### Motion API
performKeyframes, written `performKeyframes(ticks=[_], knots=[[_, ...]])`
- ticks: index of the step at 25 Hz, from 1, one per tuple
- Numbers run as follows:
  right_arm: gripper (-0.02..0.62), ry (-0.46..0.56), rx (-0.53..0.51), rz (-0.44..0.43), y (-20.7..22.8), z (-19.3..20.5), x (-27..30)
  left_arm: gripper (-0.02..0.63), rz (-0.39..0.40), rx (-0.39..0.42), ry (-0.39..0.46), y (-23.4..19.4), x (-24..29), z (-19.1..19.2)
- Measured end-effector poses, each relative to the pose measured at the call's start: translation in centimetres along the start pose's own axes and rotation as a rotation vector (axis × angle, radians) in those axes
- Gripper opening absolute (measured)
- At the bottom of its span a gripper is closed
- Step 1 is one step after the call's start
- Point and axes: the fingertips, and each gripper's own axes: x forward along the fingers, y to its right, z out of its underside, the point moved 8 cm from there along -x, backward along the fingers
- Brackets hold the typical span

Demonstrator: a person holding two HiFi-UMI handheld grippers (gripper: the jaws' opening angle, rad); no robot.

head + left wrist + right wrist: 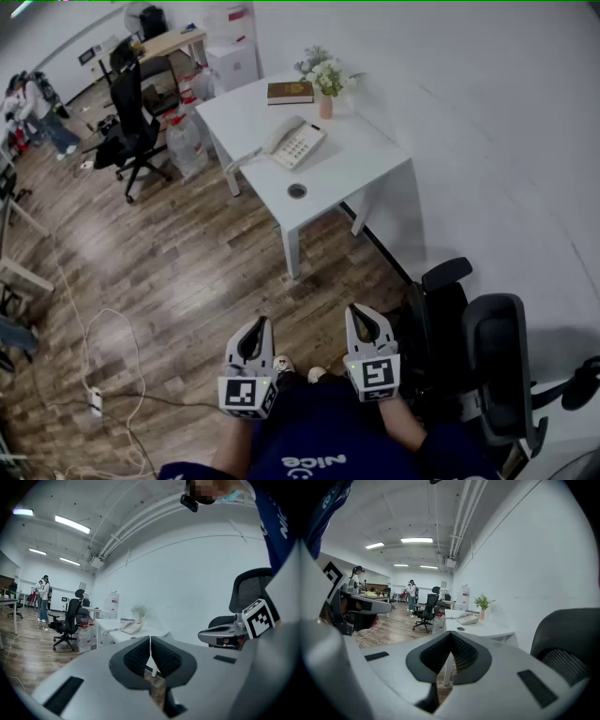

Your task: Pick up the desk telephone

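Note:
A white desk telephone [293,142] lies on the white desk [352,169] across the room, its handset on the cradle and a cord trailing off to the left. The left gripper view shows the telephone [131,628] far ahead, and so does the right gripper view [468,619]. My left gripper [258,324] and right gripper [361,312] are held close to my body near the bottom of the head view, a good way from the desk. Both are shut with nothing between the pads, as seen at the left gripper [150,638] and right gripper [451,641].
A brown book [290,92] and a pink vase of flowers [324,82] stand at the desk's far end, with a round cable hole [297,190] near its front. One black office chair [492,361] is at my right, another [131,122] stands left of the desk. Cables [89,366] run over the wooden floor.

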Motion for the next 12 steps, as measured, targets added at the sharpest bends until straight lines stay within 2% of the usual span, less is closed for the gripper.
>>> performKeyframes(ticks=[7, 12], knots=[[0.021, -0.013, 0.02, -0.015, -0.7, -0.6, 1.3, 0.023, 0.008, 0.003, -0.013, -1.5, 0.7, 0.0], [0.023, -0.005, 0.022, 0.004, -1.5, -1.1, 2.4, 0.023, 0.005, -0.004, -0.022, -3.3, 0.8, 0.2]])
